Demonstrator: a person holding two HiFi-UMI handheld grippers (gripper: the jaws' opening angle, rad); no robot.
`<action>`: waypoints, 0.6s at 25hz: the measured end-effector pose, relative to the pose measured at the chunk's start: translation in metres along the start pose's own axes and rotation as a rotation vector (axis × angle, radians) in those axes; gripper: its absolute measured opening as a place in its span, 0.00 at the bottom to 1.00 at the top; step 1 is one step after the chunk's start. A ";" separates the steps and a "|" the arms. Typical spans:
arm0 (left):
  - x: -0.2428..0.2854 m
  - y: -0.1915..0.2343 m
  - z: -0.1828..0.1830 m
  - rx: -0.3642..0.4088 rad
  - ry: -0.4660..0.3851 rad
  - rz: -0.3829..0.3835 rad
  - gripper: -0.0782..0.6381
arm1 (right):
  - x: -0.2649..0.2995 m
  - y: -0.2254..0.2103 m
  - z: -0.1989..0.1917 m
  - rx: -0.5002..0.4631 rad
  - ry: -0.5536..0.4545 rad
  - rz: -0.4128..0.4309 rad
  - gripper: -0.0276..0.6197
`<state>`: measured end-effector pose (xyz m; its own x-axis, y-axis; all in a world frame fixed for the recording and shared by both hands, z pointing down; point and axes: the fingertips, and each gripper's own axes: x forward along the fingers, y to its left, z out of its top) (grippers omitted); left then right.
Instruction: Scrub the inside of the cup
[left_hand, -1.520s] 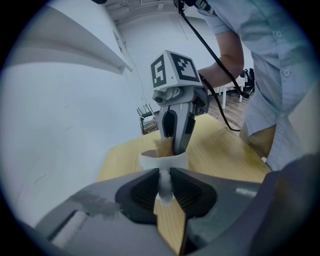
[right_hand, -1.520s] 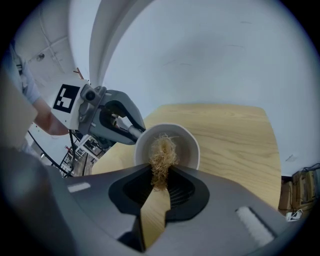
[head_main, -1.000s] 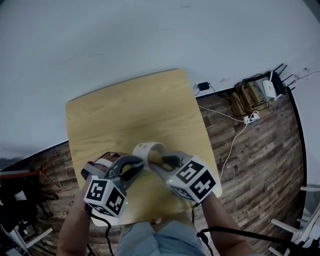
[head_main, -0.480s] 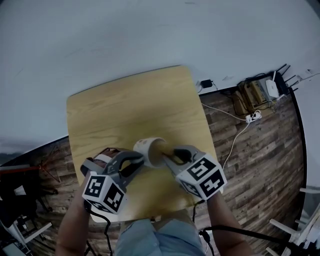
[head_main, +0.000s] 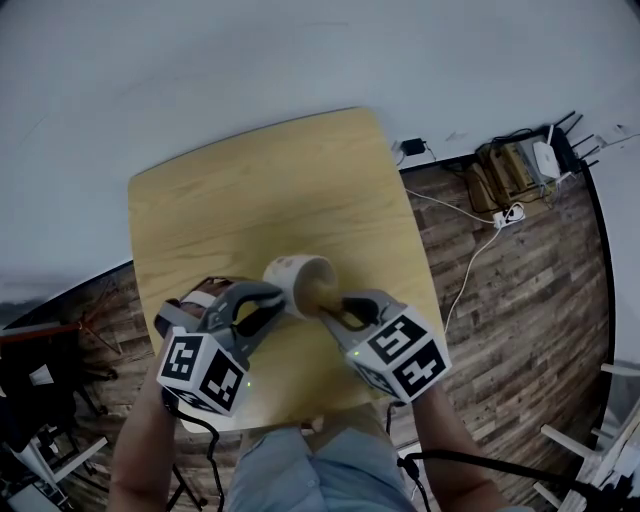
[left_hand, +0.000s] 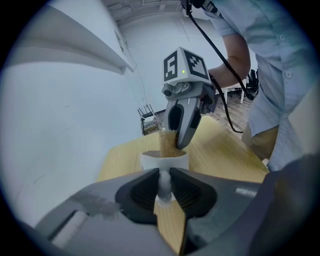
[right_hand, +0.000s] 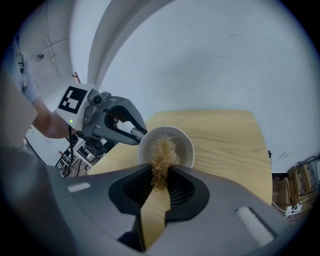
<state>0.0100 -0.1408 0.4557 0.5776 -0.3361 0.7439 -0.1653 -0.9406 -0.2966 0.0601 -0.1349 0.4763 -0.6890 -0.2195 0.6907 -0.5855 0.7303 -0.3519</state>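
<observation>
A white cup (head_main: 297, 278) stands near the front edge of the light wooden table (head_main: 250, 190). My left gripper (head_main: 268, 303) is shut on the cup's handle (left_hand: 164, 184), which shows as a white strip between its jaws. My right gripper (head_main: 335, 308) is shut on a tan fibre scrubber (right_hand: 161, 159). The scrubber's tuft reaches over the rim into the cup (right_hand: 168, 146). In the left gripper view, the right gripper (left_hand: 176, 142) hangs above the cup (left_hand: 165, 161) with the scrubber (left_hand: 167, 145) dipping into its mouth. The cup's bottom is hidden.
To the right of the table, cables, a power strip (head_main: 508, 214) and a white router (head_main: 545, 158) lie on the wood floor. Dark stands (head_main: 30, 400) crowd the left. The person's legs are at the table's front edge. A pale wall rises behind the table.
My right gripper has shifted slightly and sunk with the scrubber toward the cup's mouth. My left gripper keeps its hold on the handle. The head view has tilted a little.
</observation>
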 end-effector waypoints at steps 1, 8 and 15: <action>0.000 -0.001 0.000 0.000 0.000 -0.001 0.24 | 0.000 0.003 0.000 0.006 -0.004 0.009 0.15; 0.002 -0.008 0.002 0.023 0.001 -0.015 0.24 | 0.001 0.018 0.016 0.062 -0.067 0.092 0.15; 0.002 -0.011 -0.002 0.044 0.009 -0.014 0.24 | -0.006 0.014 0.032 -0.004 -0.079 0.057 0.15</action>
<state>0.0113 -0.1310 0.4612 0.5724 -0.3235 0.7535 -0.1216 -0.9422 -0.3122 0.0423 -0.1446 0.4472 -0.7531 -0.2276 0.6173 -0.5425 0.7457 -0.3869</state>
